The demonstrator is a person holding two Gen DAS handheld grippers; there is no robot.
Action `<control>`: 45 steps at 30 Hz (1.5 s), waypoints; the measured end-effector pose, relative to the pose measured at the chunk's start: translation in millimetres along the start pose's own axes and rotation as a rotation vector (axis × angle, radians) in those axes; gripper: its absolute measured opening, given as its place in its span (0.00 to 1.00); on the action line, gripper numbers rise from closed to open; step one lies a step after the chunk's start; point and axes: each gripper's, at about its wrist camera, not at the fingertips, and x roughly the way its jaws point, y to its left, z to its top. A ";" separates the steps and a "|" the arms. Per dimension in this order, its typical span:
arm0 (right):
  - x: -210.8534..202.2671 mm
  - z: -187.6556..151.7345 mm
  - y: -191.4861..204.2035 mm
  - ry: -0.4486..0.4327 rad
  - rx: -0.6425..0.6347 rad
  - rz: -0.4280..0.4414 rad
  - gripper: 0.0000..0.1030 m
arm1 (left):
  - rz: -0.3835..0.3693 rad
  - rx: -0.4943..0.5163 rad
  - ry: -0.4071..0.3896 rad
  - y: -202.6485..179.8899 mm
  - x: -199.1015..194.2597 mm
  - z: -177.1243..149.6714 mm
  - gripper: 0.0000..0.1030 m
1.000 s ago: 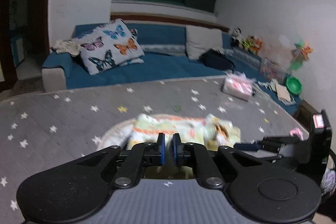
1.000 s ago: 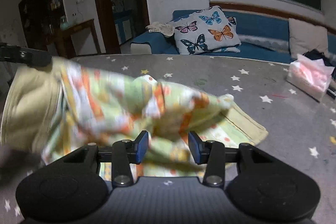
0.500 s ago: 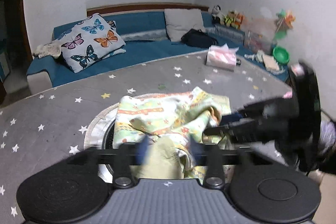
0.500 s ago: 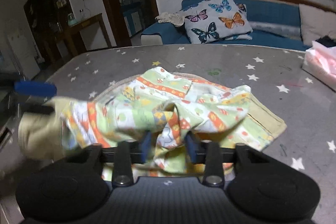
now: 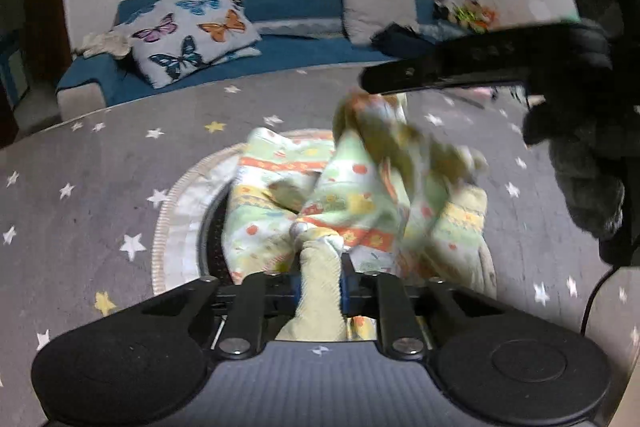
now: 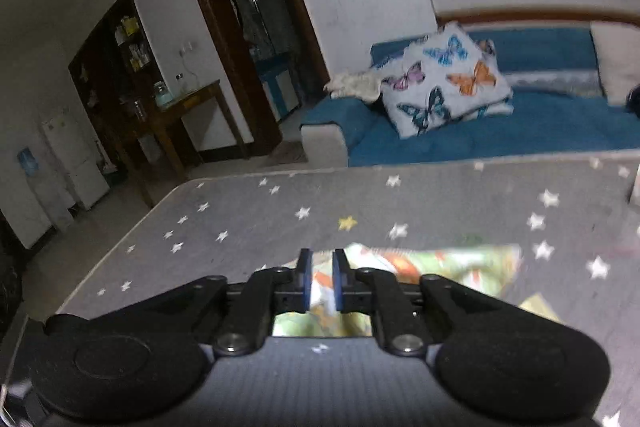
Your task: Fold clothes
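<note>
1. Your left gripper [image 5: 320, 281] has just been closing; its blue pads now clench a pale yellow-green bunched fold of the patterned green, orange and white cotton garment [image 5: 360, 203].
2. The garment lies crumpled mid-surface on the grey star-printed table cover [image 5: 100, 179], over a round ribbed mat [image 5: 180, 211].
3. Your right gripper [image 6: 320, 283] grasps another part of the garment, lifted above the heap.
</note>
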 end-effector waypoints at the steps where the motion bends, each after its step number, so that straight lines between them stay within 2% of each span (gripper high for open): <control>1: -2.8 0.2 0.6 -0.007 -0.014 -0.002 0.18 | 0.002 -0.026 -0.005 6.5 -0.4 1.9 0.15; 2: -9.1 -0.8 1.2 -0.010 -0.031 -0.003 0.26 | 0.004 -0.054 -0.009 13.2 -0.6 3.8 0.14; 5: -24.3 -15.0 3.6 0.008 -0.112 -0.049 0.32 | 0.000 -0.114 -0.015 28.4 -0.7 7.9 0.14; 8: -31.9 -40.6 6.6 0.061 -0.217 -0.102 0.43 | -0.008 -0.164 -0.018 39.8 -0.4 10.4 0.14; 10: -31.9 -62.0 8.1 0.113 -0.279 -0.142 0.43 | -0.014 -0.191 -0.025 43.7 -3.8 11.7 0.13; 14: -16.7 -92.1 7.2 0.184 -0.312 -0.188 0.43 | -0.026 -0.218 -0.040 46.5 -13.3 15.9 0.12; 18: 3.4 -103.6 12.0 0.142 -0.392 -0.286 0.43 | -0.024 -0.203 -0.050 43.8 -19.6 22.0 0.11; 20: 12.7 -105.9 12.4 0.132 -0.424 -0.318 0.39 | -0.025 -0.199 -0.051 43.4 -20.1 24.9 0.11; 23: 22.4 -104.5 14.0 0.115 -0.448 -0.339 0.05 | -0.026 -0.193 -0.055 42.5 -21.6 28.7 0.10; 26: 12.5 -94.7 15.7 0.050 -0.438 -0.355 0.04 | -0.029 -0.195 -0.068 41.4 -28.3 32.6 0.10; 31: -40.9 -67.1 18.7 -0.092 -0.406 -0.382 0.03 | -0.077 -0.172 -0.100 29.6 -46.5 39.7 0.10; 36: -128.0 -49.5 19.3 -0.220 -0.412 -0.450 0.03 | -0.184 -0.082 -0.138 -17.4 -68.9 34.4 0.10; 40: -192.8 -61.3 13.4 -0.267 -0.407 -0.543 0.03 | -0.293 0.001 -0.137 -66.9 -79.7 18.2 0.11; 45: -255.1 -96.1 5.2 -0.264 -0.362 -0.690 0.03 | -0.431 0.097 -0.056 -122.9 -74.6 -19.0 0.13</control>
